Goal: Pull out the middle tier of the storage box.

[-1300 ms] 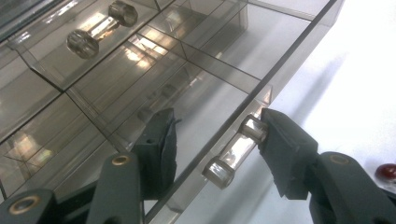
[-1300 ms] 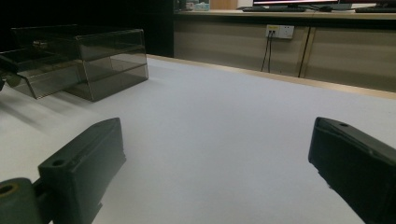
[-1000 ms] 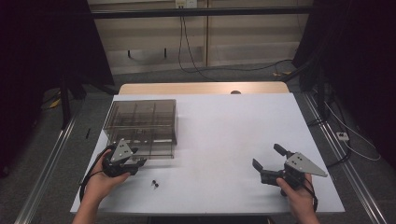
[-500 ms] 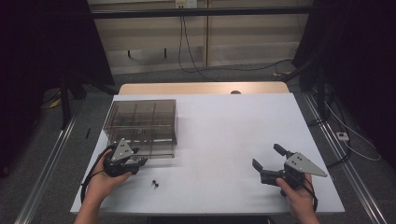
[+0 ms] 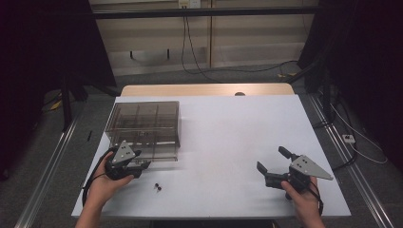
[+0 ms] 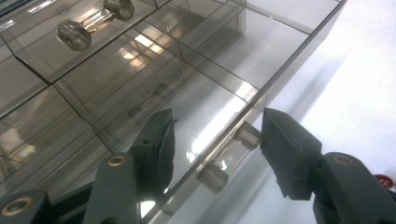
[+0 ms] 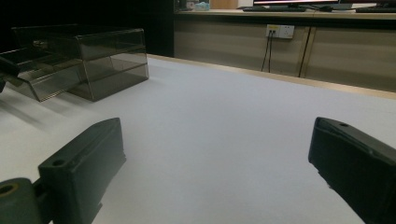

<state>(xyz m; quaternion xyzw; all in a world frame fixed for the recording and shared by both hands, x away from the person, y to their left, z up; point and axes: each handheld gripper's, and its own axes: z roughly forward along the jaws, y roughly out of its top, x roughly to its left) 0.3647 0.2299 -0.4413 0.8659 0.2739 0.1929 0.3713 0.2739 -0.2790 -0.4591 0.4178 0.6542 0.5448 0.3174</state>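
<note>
Here, white table, dark room around, grey floor, cables along back wall. Left gripper at smoky drawer box, jaws part-open around clear handle, just been opening; right jaw seems touching handle end. Right gripper wide open, holding nothing, well apart. Two small dark bits just right of left gripper.

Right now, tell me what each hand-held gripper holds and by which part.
Left hand-held gripper straddles the clear drawer handle of the drawer box, jaws not pressing it. Right hand-held gripper holds nothing.
</note>
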